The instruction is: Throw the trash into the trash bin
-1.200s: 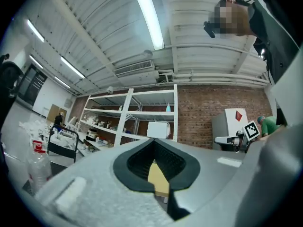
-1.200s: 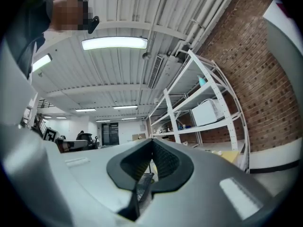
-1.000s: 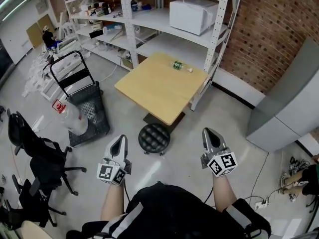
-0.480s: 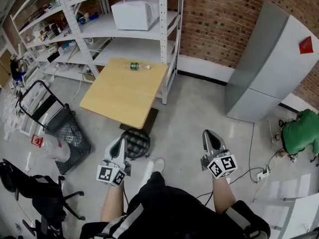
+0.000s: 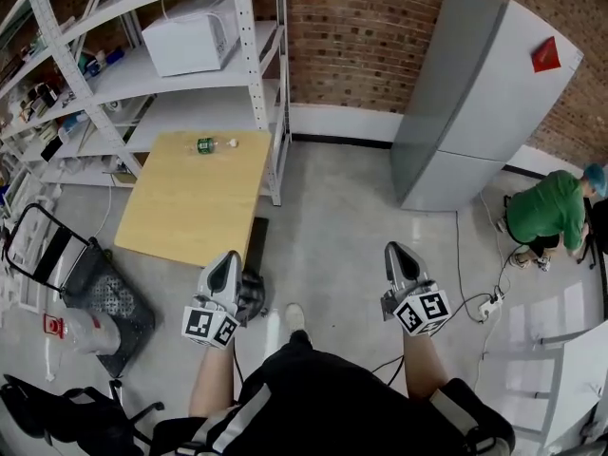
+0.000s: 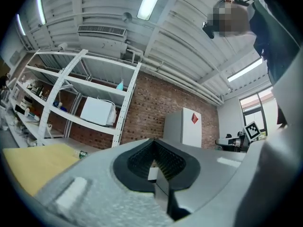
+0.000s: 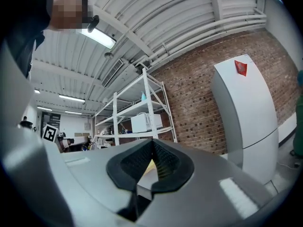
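A green can (image 5: 205, 144) and a small white scrap (image 5: 231, 142) lie at the far edge of the yellow table (image 5: 180, 212), left of centre in the head view. The can (image 6: 82, 153) also shows small in the left gripper view, on the table (image 6: 28, 167). My left gripper (image 5: 228, 258) is held over the floor just off the table's near right corner, shut and empty. My right gripper (image 5: 395, 251) is held level over bare floor to the right, also shut with nothing in it. No trash bin is recognisable in these views.
White metal shelving (image 5: 142, 65) with a white microwave (image 5: 190, 38) stands behind the table. A tall grey cabinet (image 5: 475, 103) stands against the brick wall at the right. A person in green (image 5: 546, 212) crouches at far right. A black cart (image 5: 95, 288) and a black stool (image 5: 253, 293) are at the left.
The head view has swung to the right: the table and shelving slid leftward, and the grey cabinet and the person in green came into view. Both grippers keep their place, shut.
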`<state>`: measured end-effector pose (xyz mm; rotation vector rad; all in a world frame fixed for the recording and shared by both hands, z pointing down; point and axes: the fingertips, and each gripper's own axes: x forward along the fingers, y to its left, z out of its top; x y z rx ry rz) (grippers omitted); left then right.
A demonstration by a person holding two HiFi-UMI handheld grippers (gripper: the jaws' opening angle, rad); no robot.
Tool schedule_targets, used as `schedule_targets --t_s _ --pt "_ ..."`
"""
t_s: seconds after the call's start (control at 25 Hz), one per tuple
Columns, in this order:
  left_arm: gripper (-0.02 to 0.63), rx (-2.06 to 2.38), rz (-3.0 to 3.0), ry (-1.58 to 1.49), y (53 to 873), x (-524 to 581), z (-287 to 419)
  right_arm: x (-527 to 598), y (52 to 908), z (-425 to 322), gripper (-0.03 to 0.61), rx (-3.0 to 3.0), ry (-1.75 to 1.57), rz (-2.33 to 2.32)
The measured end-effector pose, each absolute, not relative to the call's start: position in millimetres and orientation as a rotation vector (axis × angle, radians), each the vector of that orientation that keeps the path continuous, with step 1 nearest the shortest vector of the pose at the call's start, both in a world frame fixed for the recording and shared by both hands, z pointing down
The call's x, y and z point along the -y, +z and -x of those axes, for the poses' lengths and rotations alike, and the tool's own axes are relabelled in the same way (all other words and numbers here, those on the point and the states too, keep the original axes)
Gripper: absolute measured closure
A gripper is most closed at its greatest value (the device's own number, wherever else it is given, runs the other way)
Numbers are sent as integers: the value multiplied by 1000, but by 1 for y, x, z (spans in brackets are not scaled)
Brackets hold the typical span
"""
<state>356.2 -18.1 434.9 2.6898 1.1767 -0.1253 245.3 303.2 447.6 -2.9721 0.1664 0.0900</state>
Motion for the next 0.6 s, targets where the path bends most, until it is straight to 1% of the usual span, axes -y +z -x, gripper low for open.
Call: schedule_targets --t_s 0.36,0.6 --pt "614 -1190 -2640 -142 437 8 -457 -303 426 -336 574 -155 83 3019" --pt "614 -1098 -2633 -99 452 36 -523 -276 410 -415 574 -244 28 3087"
